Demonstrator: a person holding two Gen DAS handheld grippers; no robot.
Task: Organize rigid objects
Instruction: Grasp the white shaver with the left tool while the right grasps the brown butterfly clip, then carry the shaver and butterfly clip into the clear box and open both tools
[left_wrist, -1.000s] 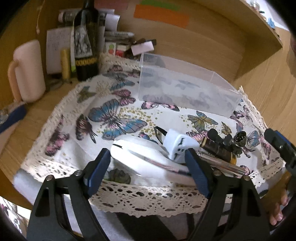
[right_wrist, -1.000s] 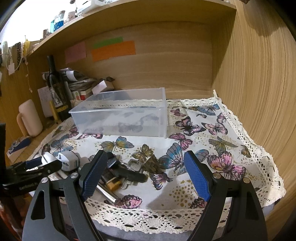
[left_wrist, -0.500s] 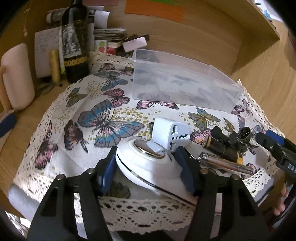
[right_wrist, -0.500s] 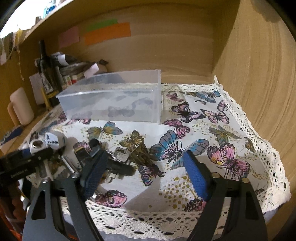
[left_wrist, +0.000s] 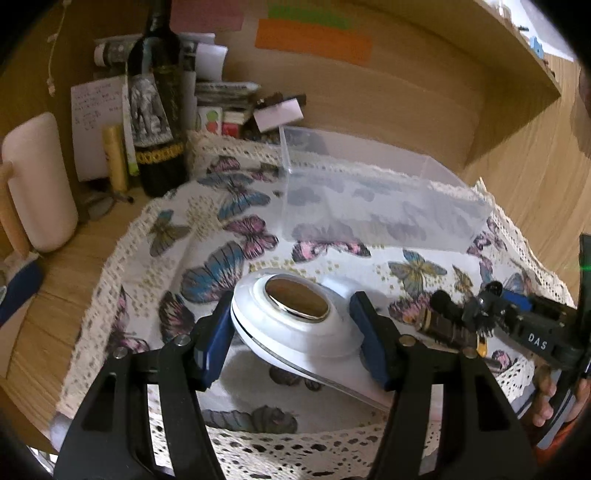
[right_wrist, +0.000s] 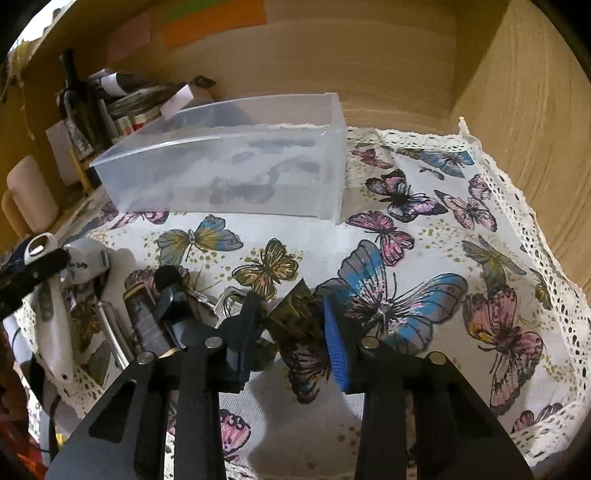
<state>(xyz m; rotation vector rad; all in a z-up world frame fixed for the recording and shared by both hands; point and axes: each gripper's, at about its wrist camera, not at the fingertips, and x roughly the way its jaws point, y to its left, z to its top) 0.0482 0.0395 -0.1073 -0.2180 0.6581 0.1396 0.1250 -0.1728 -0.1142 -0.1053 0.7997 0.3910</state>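
My left gripper (left_wrist: 291, 328) is shut on a white oval device (left_wrist: 295, 321) with a round metal plate on top, tilted up off the butterfly cloth (left_wrist: 221, 229). My right gripper (right_wrist: 291, 328) has its jaws closed around a dark brown-gold patterned piece (right_wrist: 295, 314) lying on the cloth. A pile of small items lies between them: a white plug adapter (right_wrist: 86, 258), a dark tube (right_wrist: 142, 317), a black clip (right_wrist: 171, 295) and a metal rod (right_wrist: 110, 332). A clear plastic box (right_wrist: 229, 166) stands behind, also in the left wrist view (left_wrist: 376, 206).
A wine bottle (left_wrist: 157, 99), a pink mug (left_wrist: 37, 181), papers and small boxes crowd the back left of the wooden shelf. A wooden wall (right_wrist: 535, 129) closes the right side. The cloth's lace edge (left_wrist: 295, 450) hangs over the front.
My left gripper has closed on the white oval device and tilted it up. My right gripper has moved down and forward and narrowed onto the brown-gold piece.
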